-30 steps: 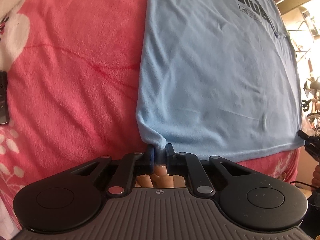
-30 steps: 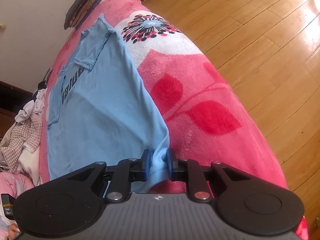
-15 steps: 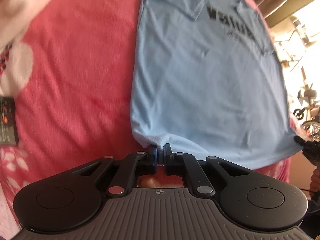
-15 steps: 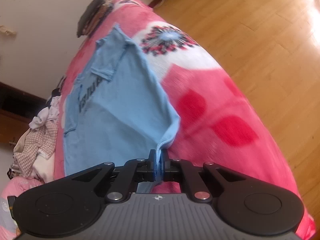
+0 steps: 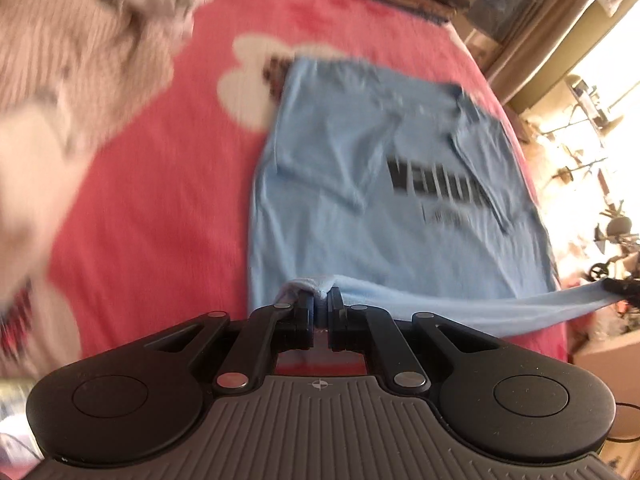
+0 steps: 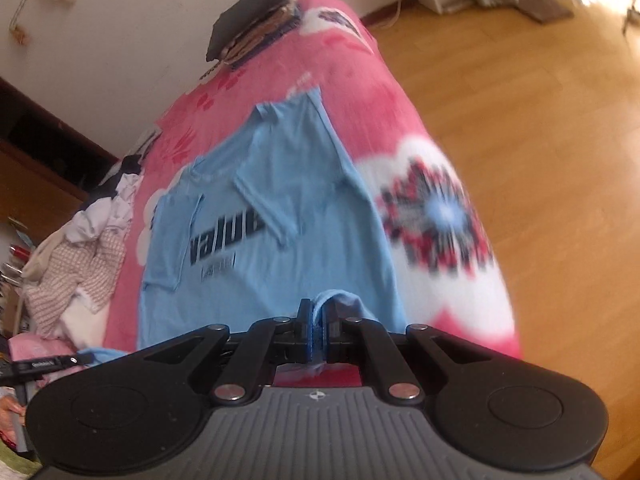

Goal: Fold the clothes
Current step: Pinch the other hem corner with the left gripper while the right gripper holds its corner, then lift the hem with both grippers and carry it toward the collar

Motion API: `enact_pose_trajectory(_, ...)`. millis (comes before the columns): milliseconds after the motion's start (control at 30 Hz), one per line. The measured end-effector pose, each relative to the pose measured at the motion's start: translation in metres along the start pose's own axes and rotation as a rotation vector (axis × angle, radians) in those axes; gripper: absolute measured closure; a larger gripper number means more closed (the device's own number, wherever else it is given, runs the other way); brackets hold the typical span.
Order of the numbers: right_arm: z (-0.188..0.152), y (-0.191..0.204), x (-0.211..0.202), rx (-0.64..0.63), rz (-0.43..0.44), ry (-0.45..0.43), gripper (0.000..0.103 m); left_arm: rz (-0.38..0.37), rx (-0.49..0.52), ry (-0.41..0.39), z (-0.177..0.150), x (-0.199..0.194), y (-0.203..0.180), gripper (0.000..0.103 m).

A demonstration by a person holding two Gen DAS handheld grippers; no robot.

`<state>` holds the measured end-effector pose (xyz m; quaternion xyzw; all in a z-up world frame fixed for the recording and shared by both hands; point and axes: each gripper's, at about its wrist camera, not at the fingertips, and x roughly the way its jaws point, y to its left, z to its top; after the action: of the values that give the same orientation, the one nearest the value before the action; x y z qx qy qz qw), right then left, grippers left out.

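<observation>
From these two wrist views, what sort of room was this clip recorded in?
Most likely a bedroom in a home: a bed under a pink floral blanket, a wooden floor beside it, and a heap of unfolded clothes next to the blue T-shirt.

Bright daylight glares from the right in the left view; both fisheye views are motion-blurred.

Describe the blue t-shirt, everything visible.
The light blue t-shirt is soft knit fabric with a blurred black chest print. It lies front-up on the pink floral blanket, both short sleeves folded in over the chest. Its bottom hem is lifted off the bed and stretched in a band between two corners: the left hand-held gripper is shut on one, the right hand-held gripper on the other. The upper body lies flat with slight wrinkles.
</observation>
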<state>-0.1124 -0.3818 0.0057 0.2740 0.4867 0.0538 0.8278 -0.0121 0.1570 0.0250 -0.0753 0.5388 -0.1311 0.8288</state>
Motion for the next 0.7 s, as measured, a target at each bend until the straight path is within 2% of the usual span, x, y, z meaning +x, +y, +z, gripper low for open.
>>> enact_pose_trajectory(233, 0.065, 0.030, 0.037, -0.041, -0.023, -0.074, 0.099, 0.040, -0.048, -0.070, 0.063, 0.024, 0.013, 0.099)
enact_pose_trajectory(433, 0.108, 0.033, 0.063, 0.006, 0.022, -0.167, 0.099, 0.049, -0.128, -0.112, 0.101, 0.051, 0.022, 0.099)
enact_pose_trajectory(700, 0.162, 0.033, 0.103, 0.063, 0.061, -0.246, 0.099, 0.037, -0.240, -0.170, 0.144, 0.086, 0.029, 0.099)
